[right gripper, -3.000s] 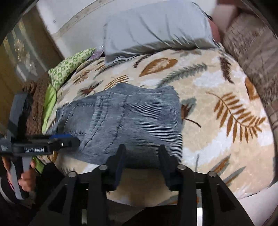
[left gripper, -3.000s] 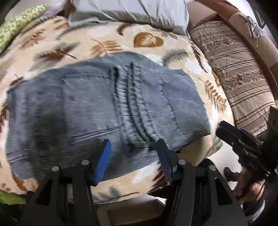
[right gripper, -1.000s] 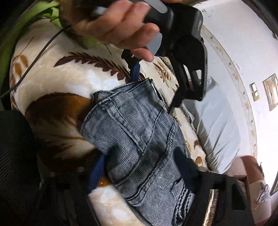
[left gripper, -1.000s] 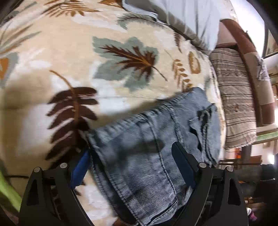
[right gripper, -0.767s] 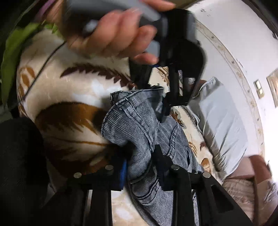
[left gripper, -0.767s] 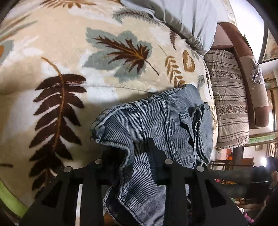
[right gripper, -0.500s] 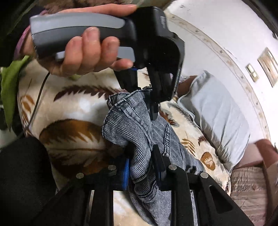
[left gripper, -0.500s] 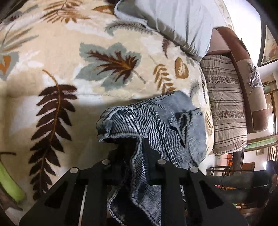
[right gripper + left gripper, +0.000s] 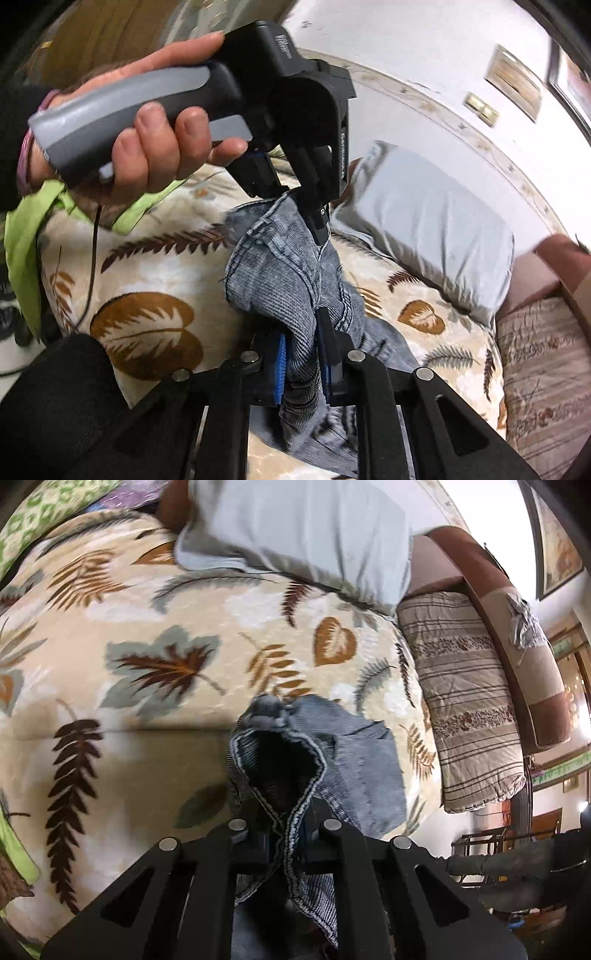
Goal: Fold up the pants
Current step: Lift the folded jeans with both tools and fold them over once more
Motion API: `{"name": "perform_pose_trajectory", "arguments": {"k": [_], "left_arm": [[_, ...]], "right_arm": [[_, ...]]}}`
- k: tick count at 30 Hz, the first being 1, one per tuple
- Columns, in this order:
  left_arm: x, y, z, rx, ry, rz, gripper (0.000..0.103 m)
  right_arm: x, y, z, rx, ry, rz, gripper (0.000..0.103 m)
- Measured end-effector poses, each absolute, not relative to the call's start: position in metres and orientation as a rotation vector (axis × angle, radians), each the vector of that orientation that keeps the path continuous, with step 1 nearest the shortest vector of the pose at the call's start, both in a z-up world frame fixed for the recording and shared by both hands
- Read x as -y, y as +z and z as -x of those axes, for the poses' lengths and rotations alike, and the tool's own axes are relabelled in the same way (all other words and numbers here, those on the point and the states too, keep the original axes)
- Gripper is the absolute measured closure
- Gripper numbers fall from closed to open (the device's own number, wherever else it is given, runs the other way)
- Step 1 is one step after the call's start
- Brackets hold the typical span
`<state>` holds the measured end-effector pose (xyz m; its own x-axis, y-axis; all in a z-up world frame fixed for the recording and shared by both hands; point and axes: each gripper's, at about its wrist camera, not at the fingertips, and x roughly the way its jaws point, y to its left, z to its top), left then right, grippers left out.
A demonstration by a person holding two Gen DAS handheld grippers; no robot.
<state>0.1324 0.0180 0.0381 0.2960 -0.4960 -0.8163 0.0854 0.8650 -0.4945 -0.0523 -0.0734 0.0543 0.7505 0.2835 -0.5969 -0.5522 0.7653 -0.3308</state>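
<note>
The grey-blue corduroy pants (image 9: pixel 354 768) lie folded on a leaf-patterned blanket (image 9: pixel 155 672), with one end lifted off it. My left gripper (image 9: pixel 286 834) is shut on the raised waistband edge, which bunches between its jaws. In the right wrist view the pants (image 9: pixel 284 277) hang between both grippers. My right gripper (image 9: pixel 301 354) is shut on the lower fold of that edge. The left gripper (image 9: pixel 317 225), held in a hand, pinches the same edge higher up.
A grey pillow (image 9: pixel 303 535) lies at the head of the bed. A striped brown quilt (image 9: pixel 469 701) runs along the right side by a wooden bed frame. A green cloth (image 9: pixel 22 236) sits at the left edge. A wall stands behind (image 9: pixel 424 74).
Both grippers closed on the left end of the pants and lifted it off the blanket. The edge now hangs bunched between them, higher than half a second ago.
</note>
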Motion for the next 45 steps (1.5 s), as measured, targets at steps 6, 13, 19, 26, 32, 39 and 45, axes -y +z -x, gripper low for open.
{"name": "perform_pose_trajectory", "arguments": {"k": [6, 13, 19, 26, 32, 39, 45], "left_arm": [[0.032, 0.051, -0.140, -1.220, -0.429, 0.332, 0.097], [0.091, 0.059, -0.147, -1.246, -0.471, 0.276, 0.097], [0.146, 0.057, -0.154, -1.282, -0.491, 0.221, 0.097], [0.174, 0.046, -0.158, -1.340, -0.475, 0.165, 0.097], [0.176, 0.049, -0.156, -1.340, -0.478, 0.112, 0.097], [0.156, 0.058, -0.160, -1.322, -0.485, 0.179, 0.098], [0.179, 0.065, -0.164, -1.319, -0.508, 0.158, 0.098]], "right_arm": [[0.121, 0.065, 0.035, -0.599, 0.437, 0.375, 0.091], [0.181, 0.069, 0.018, -0.662, 0.384, 0.193, 0.091], [0.217, 0.065, 0.015, -0.706, 0.359, 0.079, 0.091], [0.218, 0.048, 0.019, -0.745, 0.459, -0.022, 0.037], [0.180, 0.042, 0.024, -0.699, 0.407, 0.076, 0.030], [0.181, 0.038, 0.008, -0.723, 0.406, 0.022, 0.080], [0.217, 0.051, 0.005, -0.725, 0.401, -0.110, 0.084]]}}
